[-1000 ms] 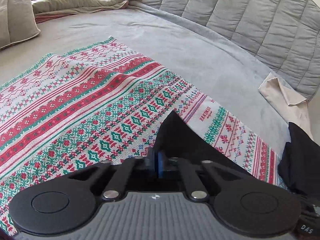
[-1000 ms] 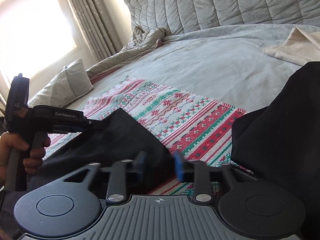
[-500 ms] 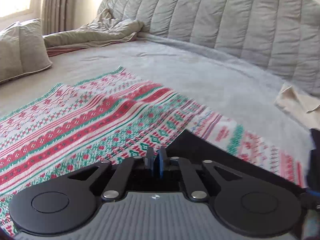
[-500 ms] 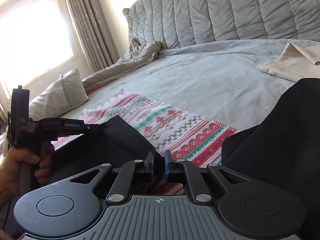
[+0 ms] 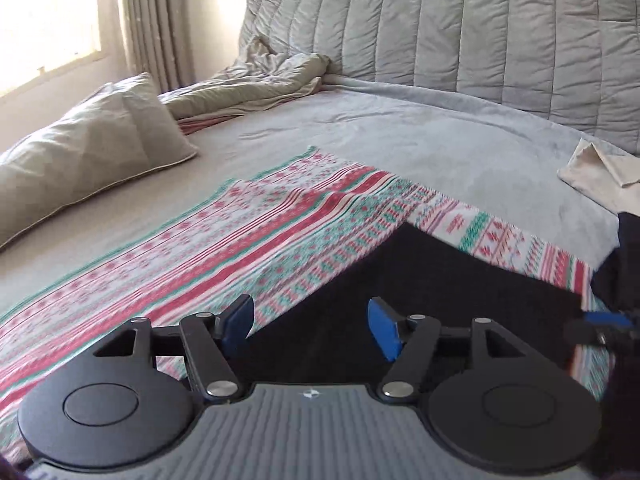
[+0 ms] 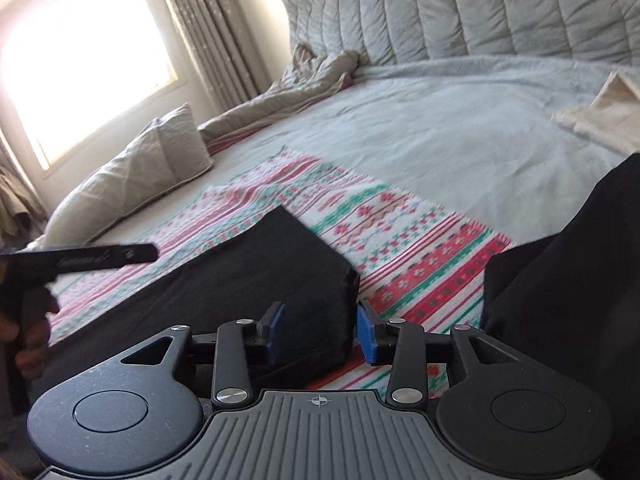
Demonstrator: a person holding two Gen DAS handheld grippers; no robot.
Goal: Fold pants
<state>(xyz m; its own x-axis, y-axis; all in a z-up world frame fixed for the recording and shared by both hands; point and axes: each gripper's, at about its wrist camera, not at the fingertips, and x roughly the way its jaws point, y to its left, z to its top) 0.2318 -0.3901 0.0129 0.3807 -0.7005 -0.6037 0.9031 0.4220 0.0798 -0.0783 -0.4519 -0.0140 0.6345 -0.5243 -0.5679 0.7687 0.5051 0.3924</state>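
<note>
- The left gripper [image 5: 310, 326] is opening: its blue pads [image 5: 384, 330] stand wide apart above the black cloth, and they press on nothing.
- The right gripper [image 6: 322, 334] is opening too; the near corner of the folded black pants [image 6: 256, 280] sits between its pads, and whether they still touch the cloth cannot be told.
- In the right wrist view the left gripper [image 6: 154, 253] comes in from the left edge, well apart from the pants' far corner, with a hand [image 6: 30, 336] around its grip.
- The pants lie flat on the patterned blanket [image 6: 420, 264], folded into a long dark band; in the right wrist view its long axis runs from the right gripper's pads leftward toward the hand.
- Their far corner points up the bed toward the quilted headboard [image 5: 460, 28].
- A second mass of black cloth [image 6: 580, 272] rises at the right, apart from the folded band.
- The blanket lies on the grey bed [image 5: 420, 136]; a pillow [image 5: 92, 152] lies on the left and a beige cloth [image 5: 600, 168] on the right.
</note>
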